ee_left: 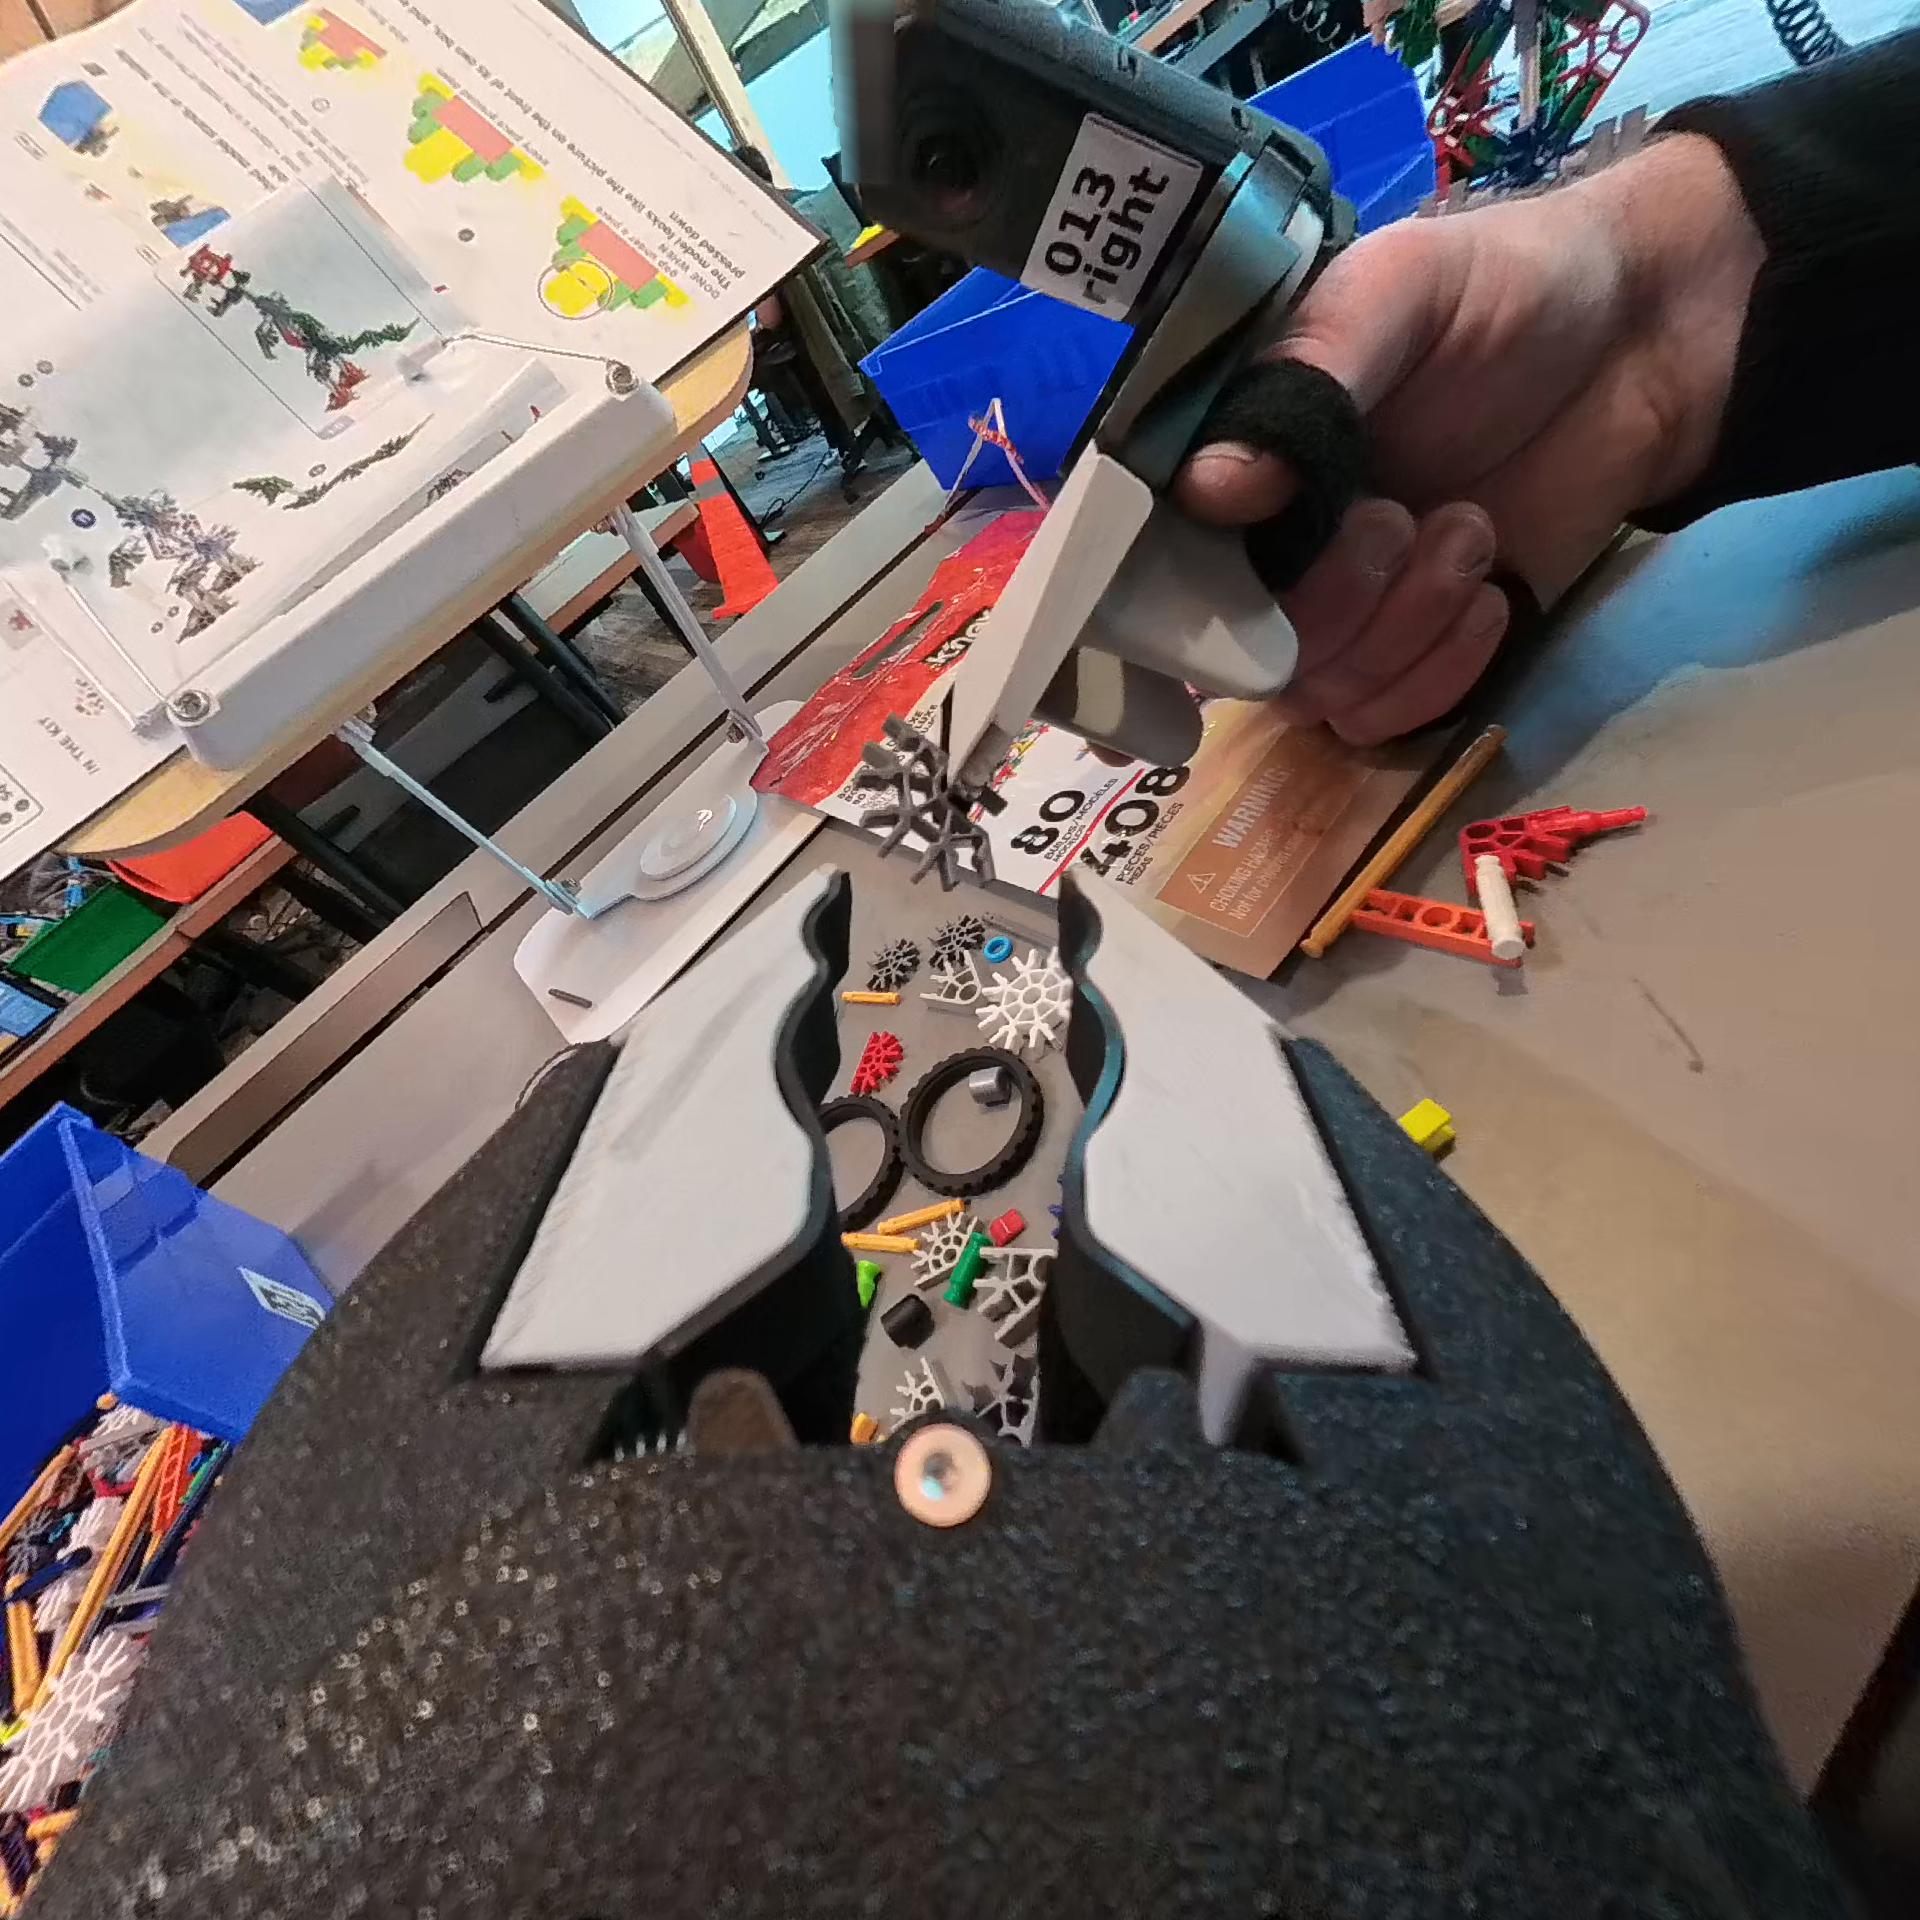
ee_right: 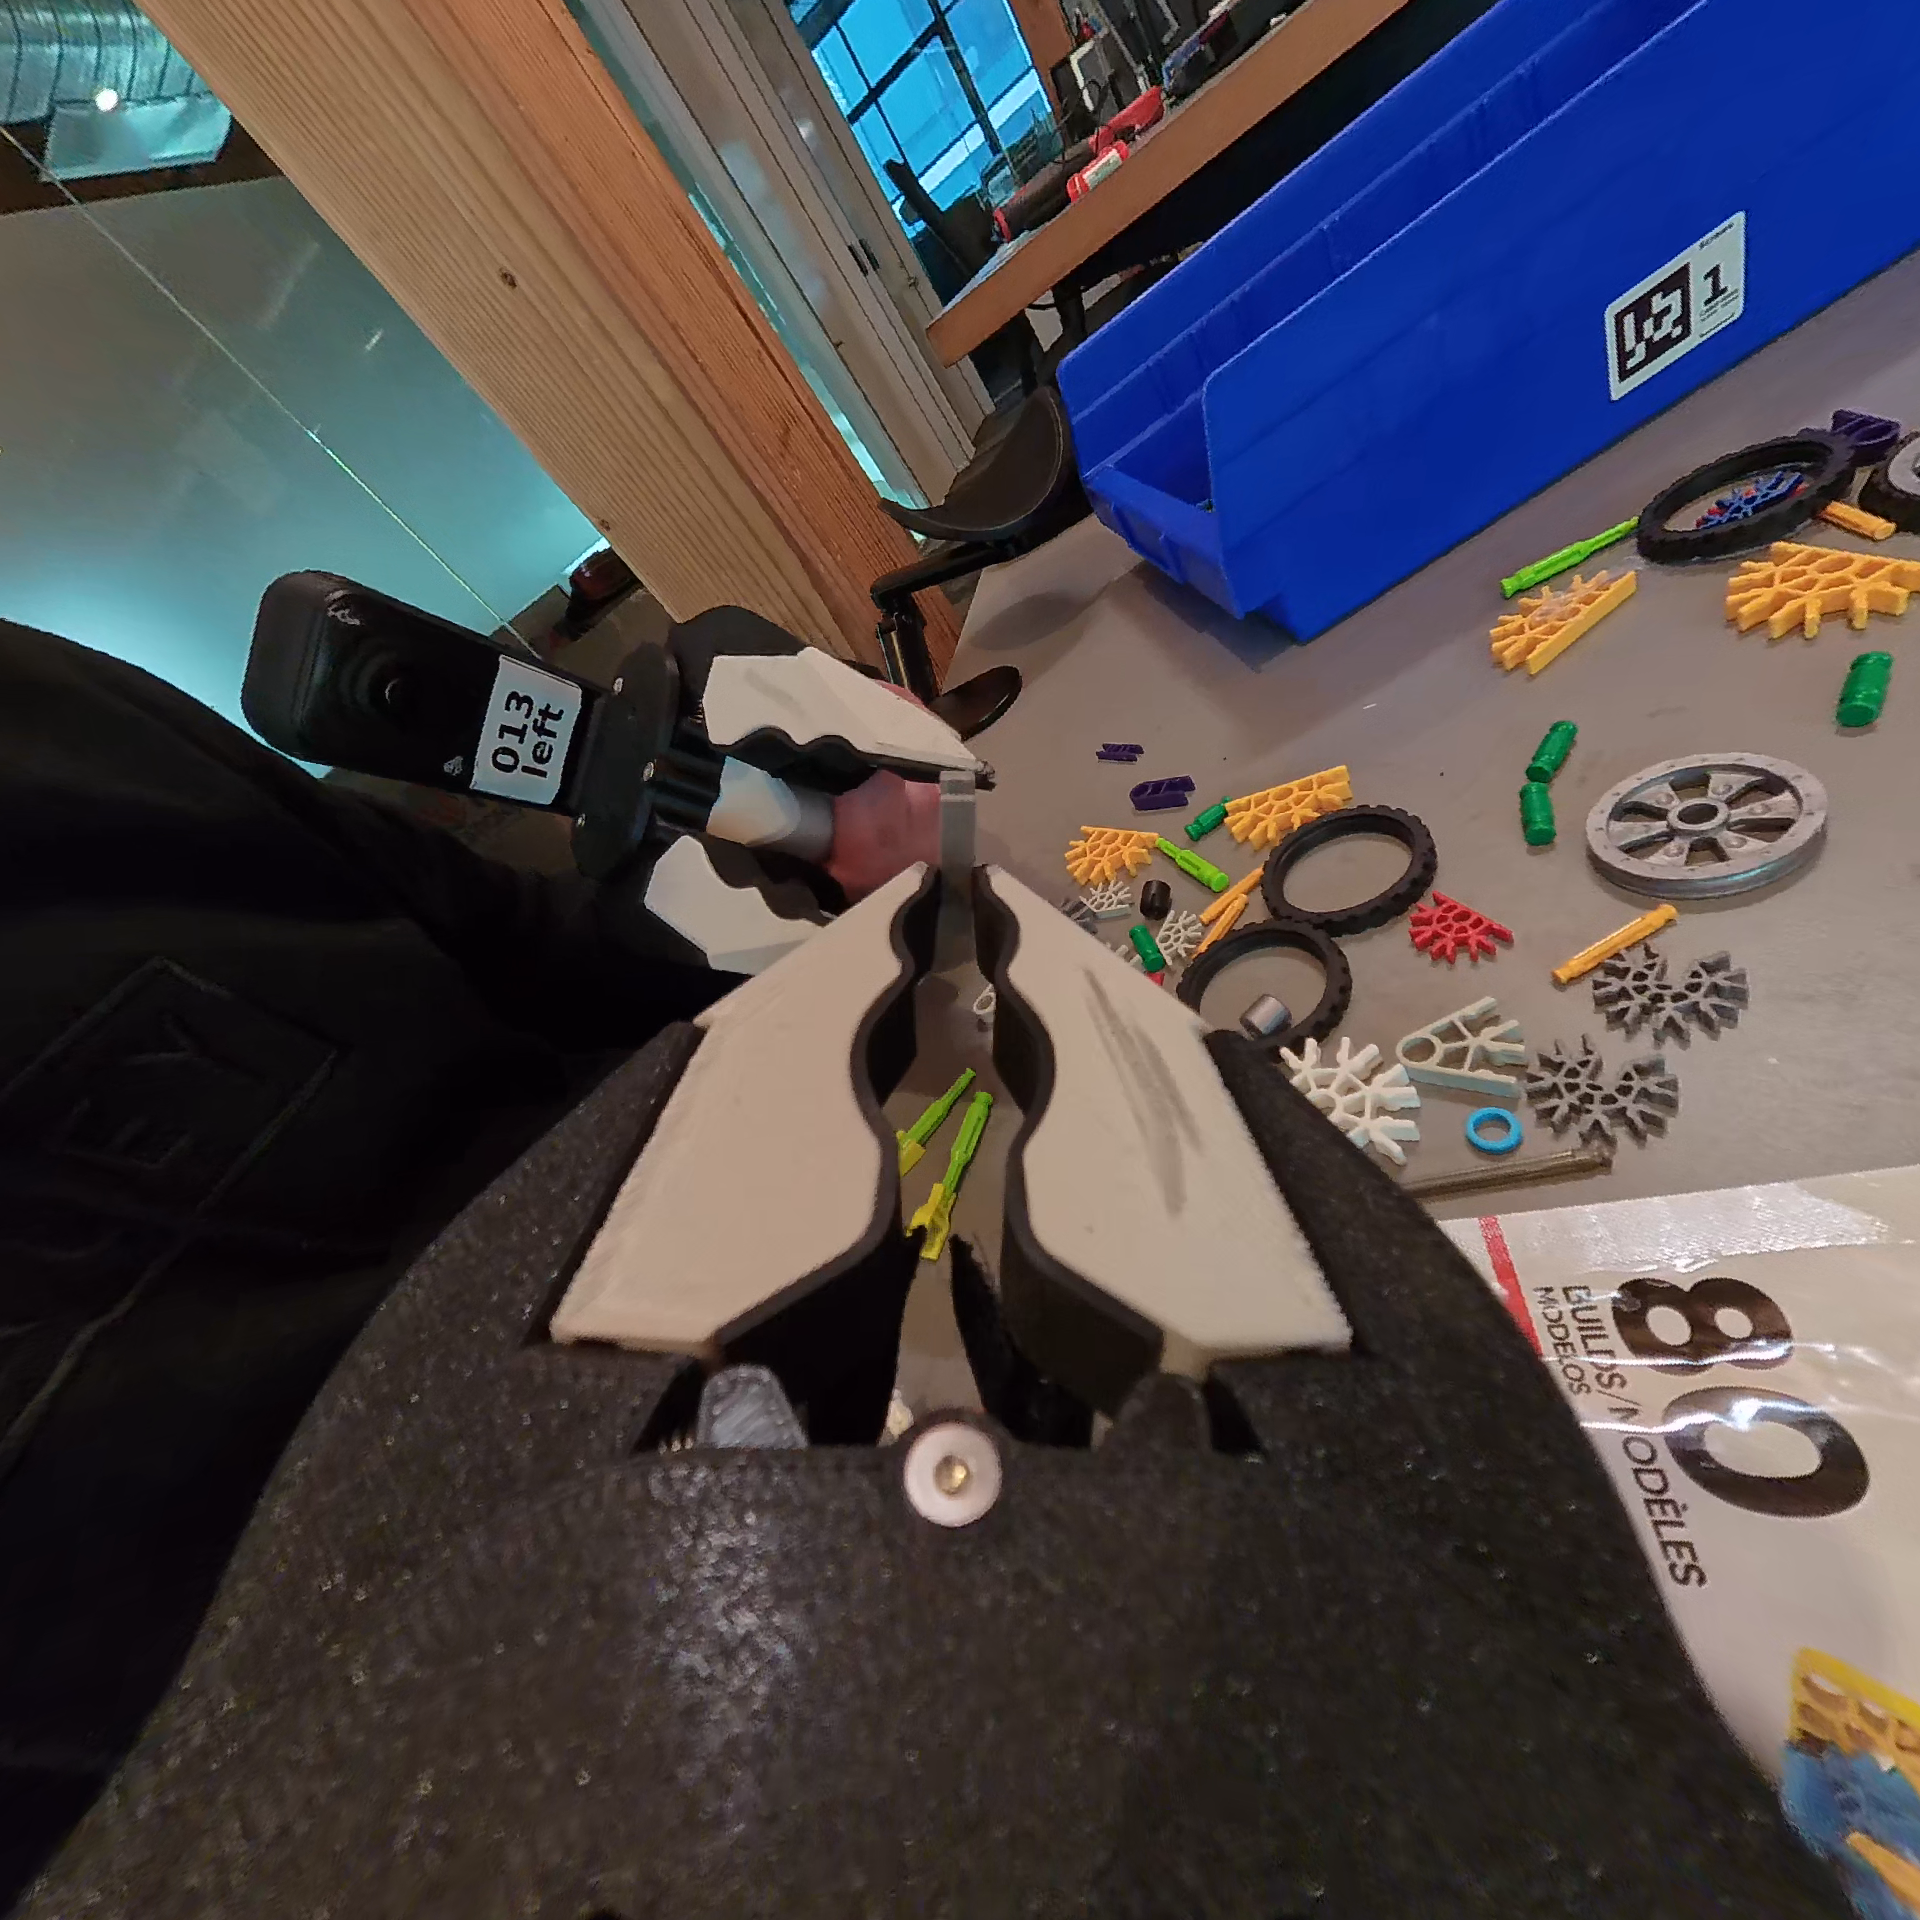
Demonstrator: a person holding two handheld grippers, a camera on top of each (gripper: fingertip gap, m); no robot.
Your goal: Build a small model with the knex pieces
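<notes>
My right gripper (ee_right: 956, 883) is shut on a dark grey snowflake-shaped connector (ee_right: 958, 844), seen edge-on between its tips. In the left wrist view the right gripper (ee_left: 977, 774) reaches down from above and holds that connector (ee_left: 920, 816) over the table. My left gripper (ee_left: 951, 899) is open and empty, its tips just short of the connector. In the right wrist view the left gripper (ee_right: 904, 842) sits at left, its upper finger (ee_right: 883, 727) close to the connector's far edge. A hand (ee_left: 1507, 416) holds the right gripper.
Loose construction pieces lie on the grey table: black tyres (ee_left: 971, 1122), a white connector (ee_left: 1027, 997), a grey wheel hub (ee_right: 1704, 821), yellow connectors (ee_right: 1818, 587). A printed package (ee_left: 1195, 842), blue bins (ee_left: 156, 1278) (ee_right: 1455, 395) and an instruction sheet on a stand (ee_left: 312, 343) surround them. The grippers are tip to tip, or close to it. The grey wheel hub (ee_right: 1704, 821) is about equally far from each gripper, around 15 cm.
</notes>
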